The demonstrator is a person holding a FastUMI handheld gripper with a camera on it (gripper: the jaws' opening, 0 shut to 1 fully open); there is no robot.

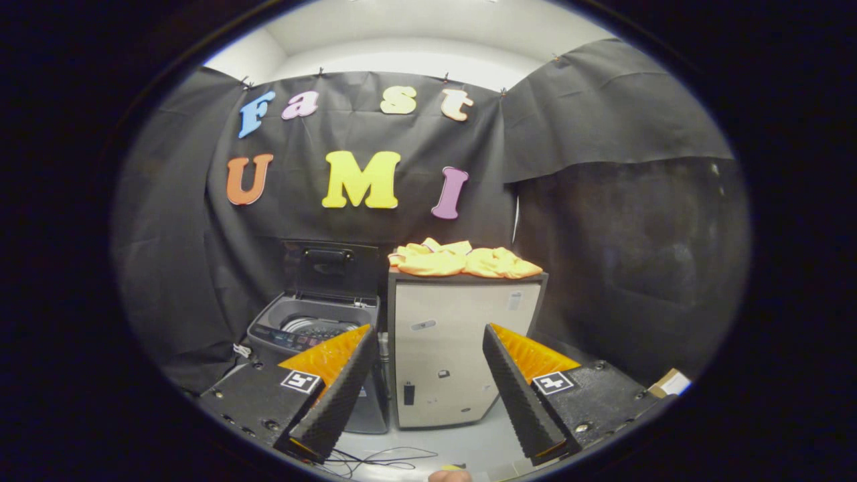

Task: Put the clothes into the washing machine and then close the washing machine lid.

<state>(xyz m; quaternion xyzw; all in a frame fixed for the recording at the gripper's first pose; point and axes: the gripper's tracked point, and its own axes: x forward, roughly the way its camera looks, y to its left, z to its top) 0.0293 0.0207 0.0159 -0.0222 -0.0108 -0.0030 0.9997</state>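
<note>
Gripper view shows you crumpled yellow-orange clothes (462, 261) heaped on the pale cabinet (455, 348) at frame centre, beside the open-lidded washing machine (308, 328). Your gripper (428, 388) gapes wide, holding nothing.

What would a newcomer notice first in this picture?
Probably the bright yellow-orange clothes, heaped on top of the pale cabinet straight ahead, well beyond the claw. Beside the cabinet stands the washing machine, its lid raised upright and the drum open. The claw's fingers are spread wide and hold nothing.
</note>
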